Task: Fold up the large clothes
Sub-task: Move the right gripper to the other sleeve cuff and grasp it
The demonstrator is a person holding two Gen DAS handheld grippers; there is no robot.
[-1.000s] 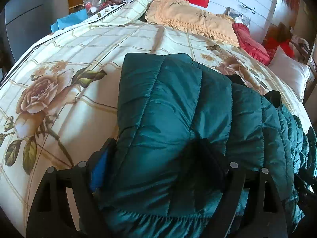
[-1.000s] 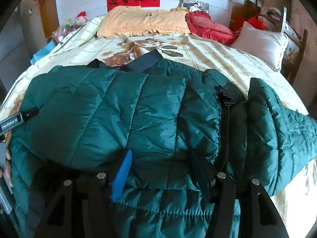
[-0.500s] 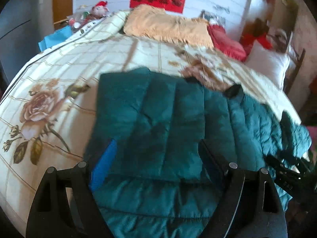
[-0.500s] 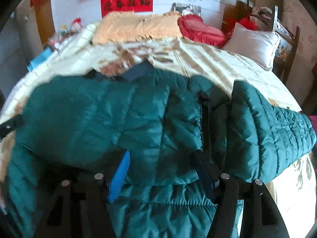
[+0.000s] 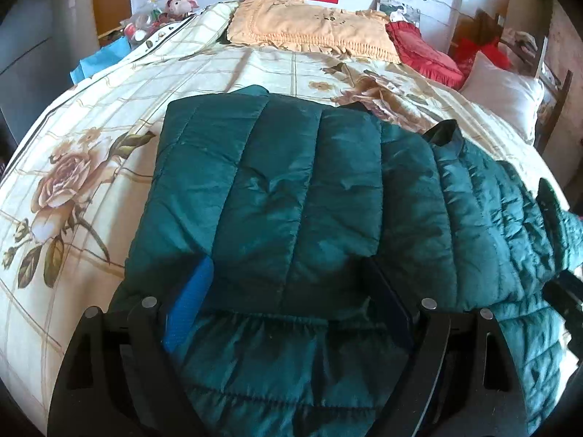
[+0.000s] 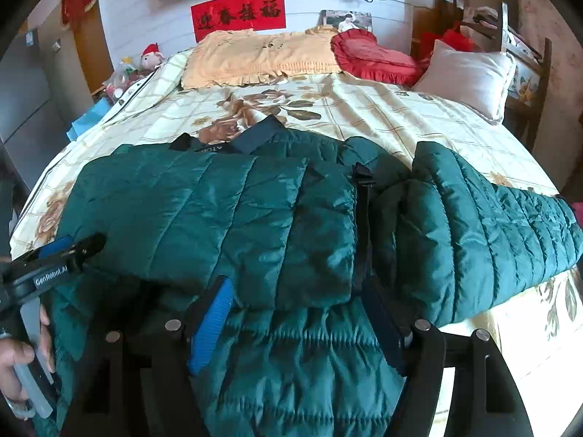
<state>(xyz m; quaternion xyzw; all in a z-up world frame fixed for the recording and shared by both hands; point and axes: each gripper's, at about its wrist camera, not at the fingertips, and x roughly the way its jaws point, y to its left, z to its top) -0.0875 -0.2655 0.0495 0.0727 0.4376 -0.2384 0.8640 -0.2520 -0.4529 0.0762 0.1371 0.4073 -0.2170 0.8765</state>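
The bed (image 6: 382,116) with its rose-print cover carries the green puffer jacket (image 6: 226,218), spread across the near half with one side flap folded over and a sleeve (image 6: 484,225) lying out to the right. Both the left gripper (image 5: 288,295) and the right gripper (image 6: 295,309) hover at the hem, fingers spread wide, pinching nothing. Best to bring that sleeve in flat next, I'd say.

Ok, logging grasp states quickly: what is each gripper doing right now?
Left gripper: open, fingers spread over the dark green quilted puffer jacket, holding nothing.
Right gripper: open, over the same jacket, holding nothing.
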